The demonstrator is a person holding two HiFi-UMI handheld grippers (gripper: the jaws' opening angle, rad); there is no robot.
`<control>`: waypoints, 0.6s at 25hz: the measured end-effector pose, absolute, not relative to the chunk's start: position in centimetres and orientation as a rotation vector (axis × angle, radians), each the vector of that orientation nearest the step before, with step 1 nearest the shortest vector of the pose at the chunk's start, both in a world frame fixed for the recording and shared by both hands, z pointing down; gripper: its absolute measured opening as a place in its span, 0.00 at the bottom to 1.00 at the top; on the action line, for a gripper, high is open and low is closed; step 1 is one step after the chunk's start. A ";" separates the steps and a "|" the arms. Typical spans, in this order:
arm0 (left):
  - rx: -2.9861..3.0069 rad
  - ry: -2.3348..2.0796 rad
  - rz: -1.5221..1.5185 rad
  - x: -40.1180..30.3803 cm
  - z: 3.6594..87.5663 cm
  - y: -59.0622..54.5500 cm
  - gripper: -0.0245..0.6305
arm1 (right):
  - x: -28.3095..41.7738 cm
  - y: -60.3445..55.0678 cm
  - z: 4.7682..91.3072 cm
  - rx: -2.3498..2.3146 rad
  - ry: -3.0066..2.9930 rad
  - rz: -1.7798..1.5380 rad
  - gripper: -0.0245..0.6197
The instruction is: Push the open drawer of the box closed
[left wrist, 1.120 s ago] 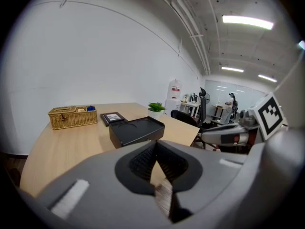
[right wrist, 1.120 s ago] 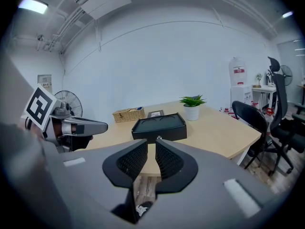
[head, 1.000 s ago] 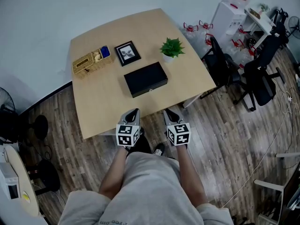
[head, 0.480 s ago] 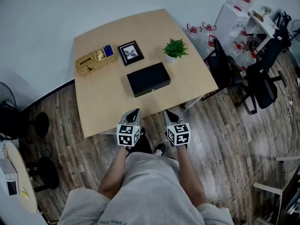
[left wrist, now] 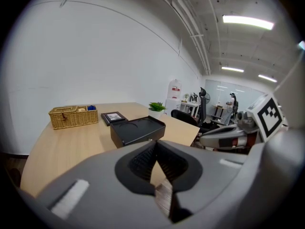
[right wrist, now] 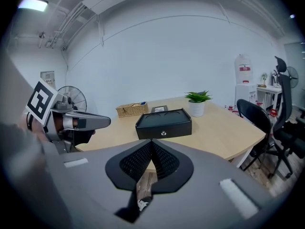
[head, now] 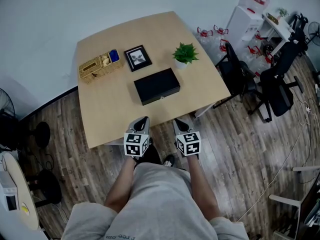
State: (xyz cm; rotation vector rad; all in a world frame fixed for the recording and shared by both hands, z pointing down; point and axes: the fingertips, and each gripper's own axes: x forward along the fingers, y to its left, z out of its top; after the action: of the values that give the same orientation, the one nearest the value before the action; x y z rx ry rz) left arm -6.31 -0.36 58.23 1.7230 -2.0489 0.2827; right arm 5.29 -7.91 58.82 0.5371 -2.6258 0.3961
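Observation:
The black box [head: 156, 85] lies in the middle of the light wooden table [head: 110, 109]. In the right gripper view its front [right wrist: 163, 123] faces me with a small silver knob [right wrist: 163, 133]. That front looks flush, and I see no drawer sticking out. My left gripper [head: 142, 122] and right gripper [head: 181, 124] hover side by side just off the table's near edge, well short of the box. Both are shut with nothing between the jaws. From the left gripper view the box [left wrist: 138, 130] is seen at an angle, ahead of the jaws.
A wicker basket [head: 99, 65], a picture frame [head: 137, 57] and a potted plant [head: 184, 52] stand behind the box. Black office chairs [head: 240, 74] are to the table's right, and a standing fan [right wrist: 71, 97] to its left. My legs are below the grippers.
The head view has shifted a little. Both grippers stay shut at the table's near edge, and the box has not moved.

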 end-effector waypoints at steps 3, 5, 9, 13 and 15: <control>1.727 -2.045 0.282 -6.2 58.3 -0.5 0.12 | 5.6 -8.1 58.8 0.543 -2.622 0.395 0.04; 1.727 -2.043 0.285 -6.1 58.3 -0.4 0.12 | 5.8 -8.1 58.8 0.548 -2.622 0.399 0.04; 1.726 -2.044 0.285 -6.2 58.4 -0.5 0.12 | 5.7 -8.3 58.8 0.547 -2.623 0.397 0.04; 1.719 -2.044 0.282 -6.2 58.4 -0.4 0.12 | 5.8 -8.3 58.8 0.547 -2.627 0.406 0.04; 1.717 -2.043 0.284 -6.2 58.4 -0.3 0.12 | 5.8 -8.3 58.8 0.550 -2.628 0.414 0.04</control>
State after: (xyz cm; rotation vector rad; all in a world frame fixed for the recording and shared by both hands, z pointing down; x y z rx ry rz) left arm -6.16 -0.32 58.41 1.7169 -2.0429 0.2843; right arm 5.81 -8.25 58.82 0.5505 -2.6276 0.4135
